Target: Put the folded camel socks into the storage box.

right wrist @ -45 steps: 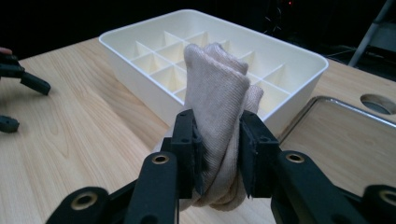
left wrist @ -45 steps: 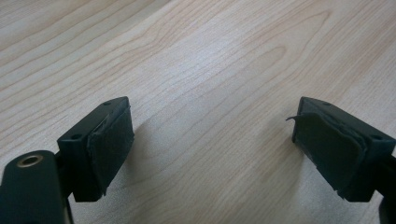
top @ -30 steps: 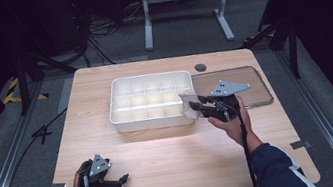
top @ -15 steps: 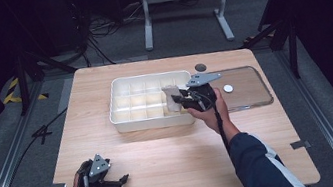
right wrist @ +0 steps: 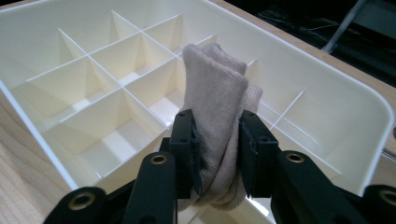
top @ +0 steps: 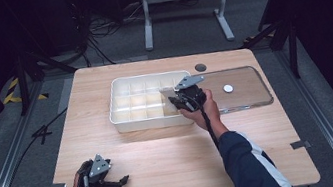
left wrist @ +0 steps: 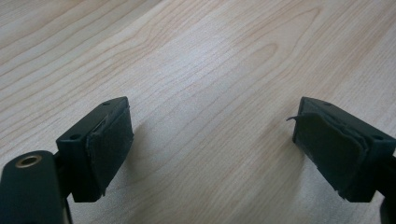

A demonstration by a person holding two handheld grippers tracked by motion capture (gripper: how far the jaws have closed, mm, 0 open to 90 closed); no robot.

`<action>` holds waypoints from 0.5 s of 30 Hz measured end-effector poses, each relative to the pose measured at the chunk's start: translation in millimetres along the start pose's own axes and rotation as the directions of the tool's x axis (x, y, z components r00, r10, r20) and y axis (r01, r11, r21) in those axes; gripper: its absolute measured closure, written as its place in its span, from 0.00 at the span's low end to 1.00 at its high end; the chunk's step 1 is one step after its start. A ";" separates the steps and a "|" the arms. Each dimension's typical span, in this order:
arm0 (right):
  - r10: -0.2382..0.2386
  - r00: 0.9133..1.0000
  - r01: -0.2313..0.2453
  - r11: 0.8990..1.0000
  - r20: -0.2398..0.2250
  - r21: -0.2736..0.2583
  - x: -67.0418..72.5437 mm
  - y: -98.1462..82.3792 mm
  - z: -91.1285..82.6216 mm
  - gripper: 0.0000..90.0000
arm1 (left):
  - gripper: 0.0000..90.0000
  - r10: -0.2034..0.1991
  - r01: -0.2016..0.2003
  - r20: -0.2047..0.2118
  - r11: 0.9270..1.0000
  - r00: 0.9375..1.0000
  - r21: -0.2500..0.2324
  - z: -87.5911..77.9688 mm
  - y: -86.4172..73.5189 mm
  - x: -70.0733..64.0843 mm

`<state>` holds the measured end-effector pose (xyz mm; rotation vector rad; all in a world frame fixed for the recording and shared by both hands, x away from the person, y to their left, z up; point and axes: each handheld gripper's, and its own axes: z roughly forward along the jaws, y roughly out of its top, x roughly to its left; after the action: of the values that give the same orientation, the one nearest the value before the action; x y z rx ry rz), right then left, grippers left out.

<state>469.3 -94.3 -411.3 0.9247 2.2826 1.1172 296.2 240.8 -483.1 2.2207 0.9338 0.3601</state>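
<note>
- Right gripper (top: 175,98), in the high view, is hanging over the right end of the white divided tray (top: 123,121) and carrying a folded beige cloth (top: 169,95); the clear lid (top: 245,92) is lying just right of the tray, while the left gripper (top: 123,180) is resting near the table's (top: 165,159) front edge.
- Left gripper view: the jaws are standing wide apart over bare wood, gripping nothing.
- Right gripper view: the pads (right wrist: 192,144) are pinching the cloth (right wrist: 219,107), which is bulging above them over the dividers (right wrist: 140,98). My judgement: the bundle looks bulky, so it may be straddling a divider or snagging a wall instead of dropping into one compartment.
</note>
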 end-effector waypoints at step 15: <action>0.003 0.995 0.006 0.996 -0.103 0.094 5.1 -7.7 14.0 0.75 | 0.13 0.011 -0.011 0.004 1.000 1.000 0.015 -0.6 0.6 0.7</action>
<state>471.7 -86.8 -426.1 0.9203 2.4369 1.0882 296.7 241.3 -482.2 2.2402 0.9252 0.3542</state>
